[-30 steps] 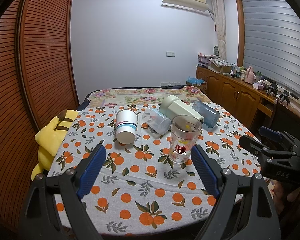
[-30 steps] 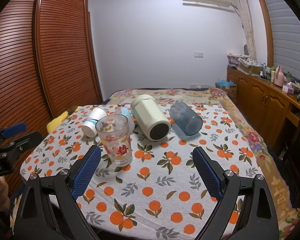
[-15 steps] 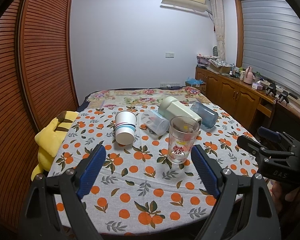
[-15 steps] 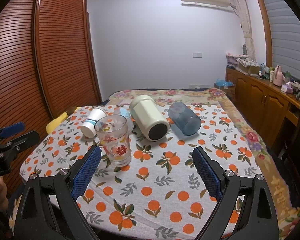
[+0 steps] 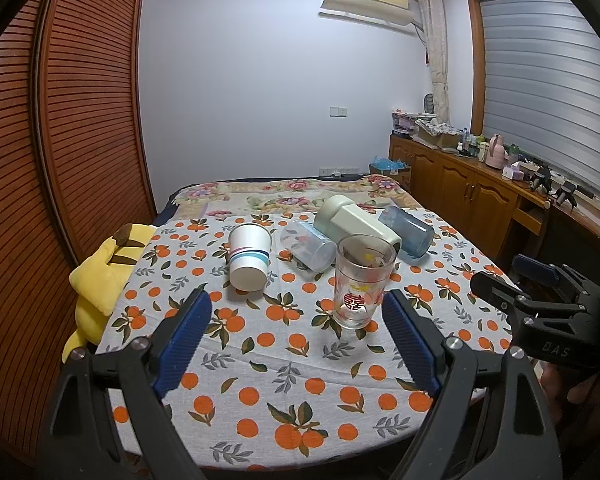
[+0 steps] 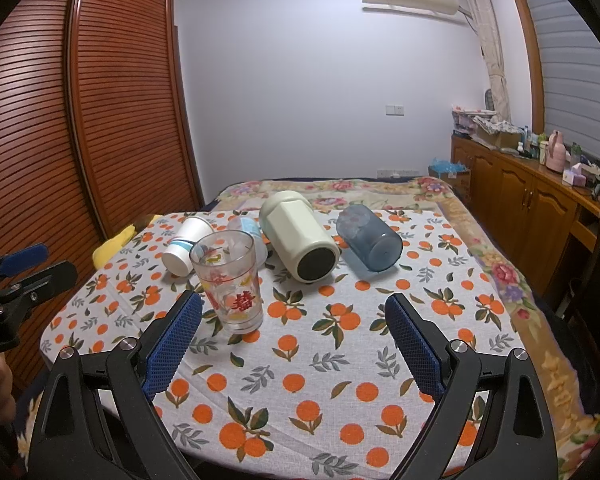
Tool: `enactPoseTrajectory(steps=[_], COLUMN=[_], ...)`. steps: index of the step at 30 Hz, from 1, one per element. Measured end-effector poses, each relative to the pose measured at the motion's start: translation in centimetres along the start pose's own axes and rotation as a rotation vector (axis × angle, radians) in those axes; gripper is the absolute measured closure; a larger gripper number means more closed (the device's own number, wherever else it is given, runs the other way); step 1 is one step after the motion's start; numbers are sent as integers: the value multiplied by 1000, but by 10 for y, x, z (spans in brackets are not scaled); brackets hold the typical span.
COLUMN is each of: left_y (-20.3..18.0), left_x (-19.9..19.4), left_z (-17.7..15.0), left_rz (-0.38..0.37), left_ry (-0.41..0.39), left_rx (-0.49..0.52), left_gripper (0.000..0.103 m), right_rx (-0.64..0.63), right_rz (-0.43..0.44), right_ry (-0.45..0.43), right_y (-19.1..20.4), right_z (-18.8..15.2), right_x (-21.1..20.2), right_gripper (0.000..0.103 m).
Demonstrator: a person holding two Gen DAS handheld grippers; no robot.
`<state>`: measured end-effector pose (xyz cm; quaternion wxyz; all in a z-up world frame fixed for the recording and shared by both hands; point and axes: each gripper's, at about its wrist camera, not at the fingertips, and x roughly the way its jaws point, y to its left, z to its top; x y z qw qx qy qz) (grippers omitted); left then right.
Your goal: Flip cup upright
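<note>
I hold a pair of tongs in each hand above the near edge of a tabletop (image 5: 260, 396) covered by a white cloth printed with oranges. My left tongs (image 5: 296, 340) are spread wide apart and grip nothing. My right tongs (image 6: 294, 342) are also wide apart and empty.

A clear glass cup (image 5: 360, 282) with a red character printed on it stands upright on the cloth, mouth up. From the left wrist view it sits between my left fingertips but further out, touching neither. From the right wrist view it stands just beyond my left-hand blue pad (image 6: 172, 346).

Behind it four more cups lie on their sides in a loose row. A white paper cup (image 5: 249, 257) with blue stripes lies furthest left, its base toward me. Beside it lies a clear plastic cup (image 5: 308, 245). Next is a cream faceted cup (image 6: 298, 236), its dark end facing me. Furthest right lies a blue translucent cup (image 6: 370, 238).

A yellow plush toy (image 5: 98, 276) rests at the tabletop's left edge.
</note>
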<state>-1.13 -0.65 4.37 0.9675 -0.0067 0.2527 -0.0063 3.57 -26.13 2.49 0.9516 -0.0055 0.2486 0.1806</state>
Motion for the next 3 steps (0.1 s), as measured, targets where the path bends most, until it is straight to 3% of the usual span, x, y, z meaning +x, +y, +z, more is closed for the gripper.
enactPoseTrajectory(steps=[3], left_y=[-1], left_x=[-1], left_z=[1], left_rz=[-3], left_ry=[-1], left_rx=[-1], left_gripper=[15], right_rx=[0], right_rz=[1], right_ry=[1], right_y=[0], right_z=[0], right_x=[0], right_gripper=[9])
